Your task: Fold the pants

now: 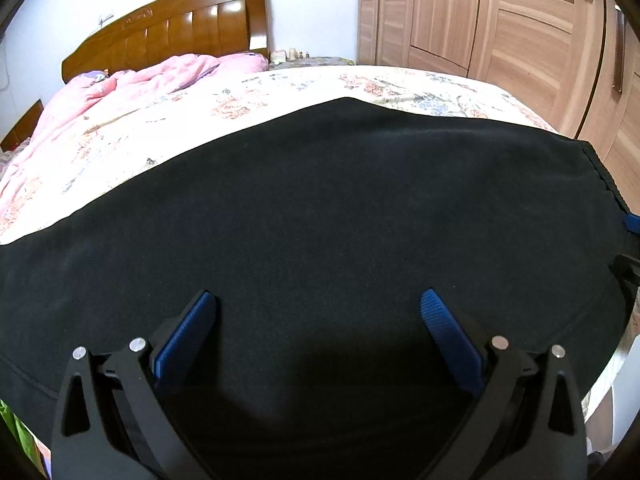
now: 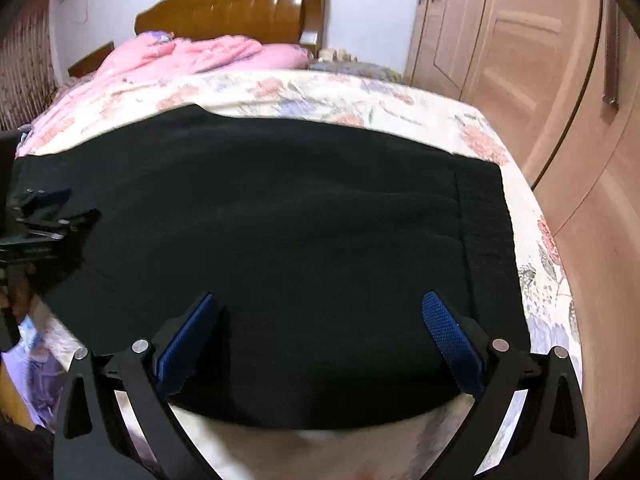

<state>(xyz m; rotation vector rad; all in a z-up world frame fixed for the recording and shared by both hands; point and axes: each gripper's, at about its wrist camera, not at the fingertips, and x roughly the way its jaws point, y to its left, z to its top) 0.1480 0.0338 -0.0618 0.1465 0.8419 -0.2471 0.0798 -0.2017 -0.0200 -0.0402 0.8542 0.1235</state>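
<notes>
In the left wrist view, the left gripper (image 1: pixel 318 312) hangs with its fingers spread wide, holding nothing, above the black pants (image 1: pixel 320 208) that lie flat on the flowered bed sheet (image 1: pixel 280 88). A pink quilt (image 1: pixel 132 84) sits by the headboard (image 1: pixel 172 28).

In the right wrist view, the right gripper (image 2: pixel 320 314) is likewise released over the pants (image 2: pixel 280 220), near their hem. No containers appear.

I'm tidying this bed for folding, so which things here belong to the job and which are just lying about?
Job: black pants, left gripper, right gripper, both open.

Lying about: pink quilt, floral bedsheet, headboard, wardrobe.
</notes>
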